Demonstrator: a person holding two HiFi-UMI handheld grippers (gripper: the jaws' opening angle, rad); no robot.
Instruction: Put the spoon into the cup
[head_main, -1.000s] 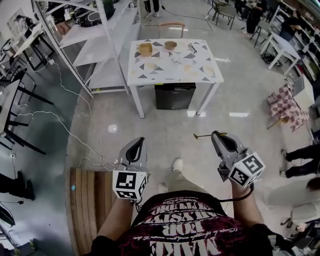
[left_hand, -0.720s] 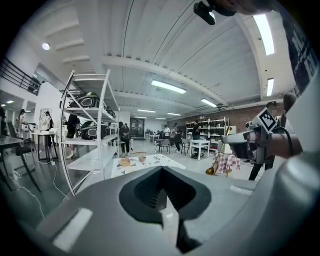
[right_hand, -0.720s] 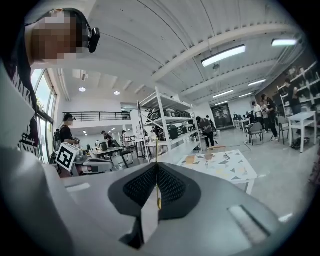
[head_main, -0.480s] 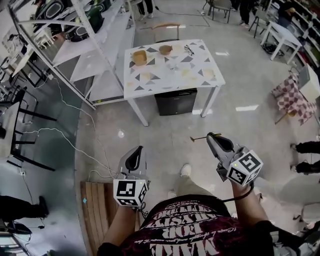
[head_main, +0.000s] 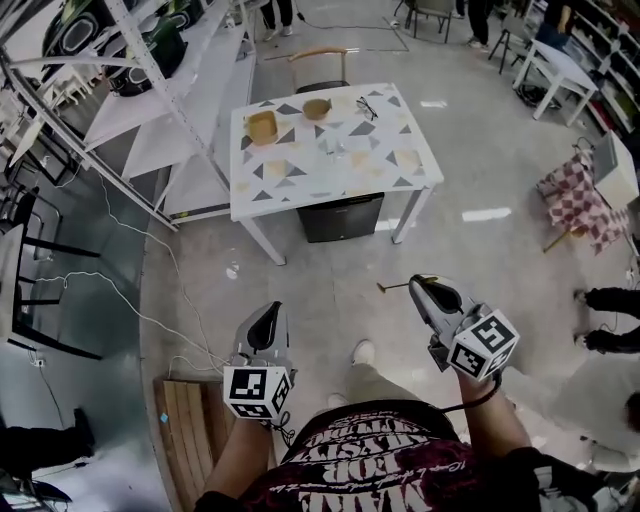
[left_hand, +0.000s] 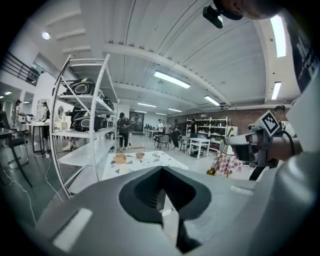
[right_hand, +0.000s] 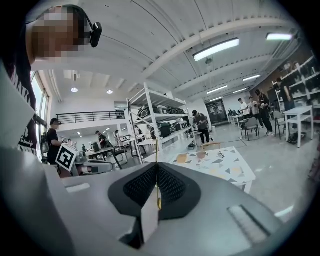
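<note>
The spoon (head_main: 392, 286) is thin and gold-coloured, probably metal: light, stiff and slick. The right gripper (head_main: 417, 284) pinches it by the handle between almost closed jaws, and the rest juts toward 9 o'clock, well apart from the bench (head_main: 300, 185) at 12 o'clock. So narrow a handle could swivel between the pads, so a firm hold there looks wise. The left gripper (head_main: 277, 306) has its jaws together on nothing. Near the middle of the bench stands a small clear cup (head_main: 335, 150), seemingly empty, likely fragile and easy to tip. Two wooden bowls (head_main: 262, 127) sit toward 11 o'clock of it, and their contents cannot be made out.
</note>
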